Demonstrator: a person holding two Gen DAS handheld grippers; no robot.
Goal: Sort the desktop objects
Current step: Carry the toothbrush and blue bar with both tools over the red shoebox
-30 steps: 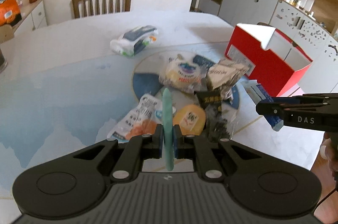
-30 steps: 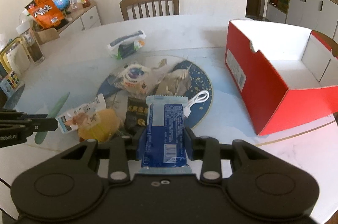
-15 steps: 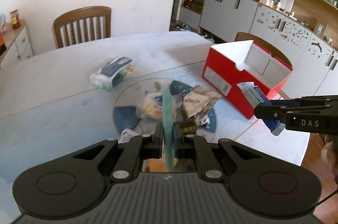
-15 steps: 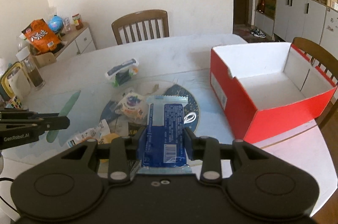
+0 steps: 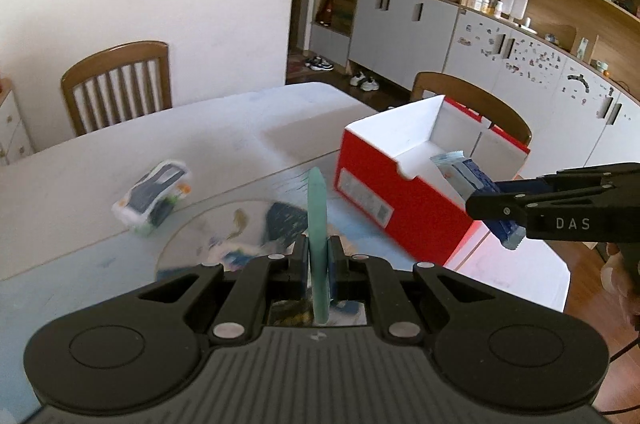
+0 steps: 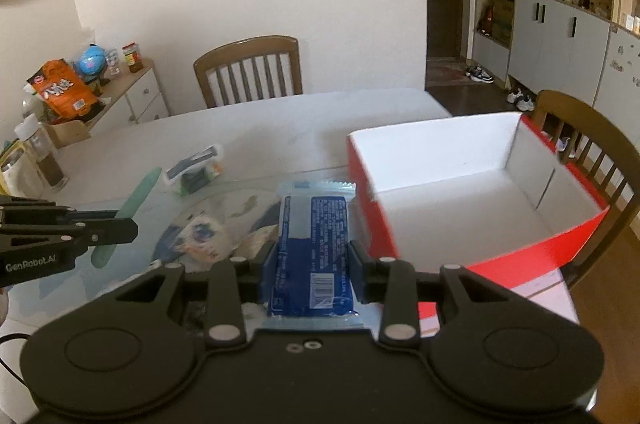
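The blue snack packet point(image 6: 311, 256) sits pinched flat between the pads of the right gripper point(image 6: 312, 258), its crimped top edge poking out ahead of the jaws. A second ago the same grip hung low over the pile of snack bags on the round mat; now both hands have lifted and swung toward the red box point(image 6: 472, 184). In the right wrist view the box's white, empty-looking inside fills the space just ahead and to the right of the jaws, where earlier the pile lay straight below them.

The left gripper point(image 5: 318, 256) has its jaws pressed together on a thin green flat piece point(image 5: 317, 224), which stands on edge between the pads and sticks out well beyond the tips. Under and just ahead of these jaws the snack pile point(image 5: 240, 248) on the mat is now blurred and mostly slipped beneath the gripper body. The red box stands ahead and to the right, closer than a second ago. From this view the right gripper's packet already overlaps the box's near corner, though whether it is over the opening or only in front of it I cannot tell.

Farther out, ahead and left of both jaws, a white and dark pouch point(image 5: 154, 194) lies alone on the table point(image 5: 224, 132), unmoved.

Both picks look done, and the carry to the box is under way. The packet seems likely to drop first, with the green piece following.
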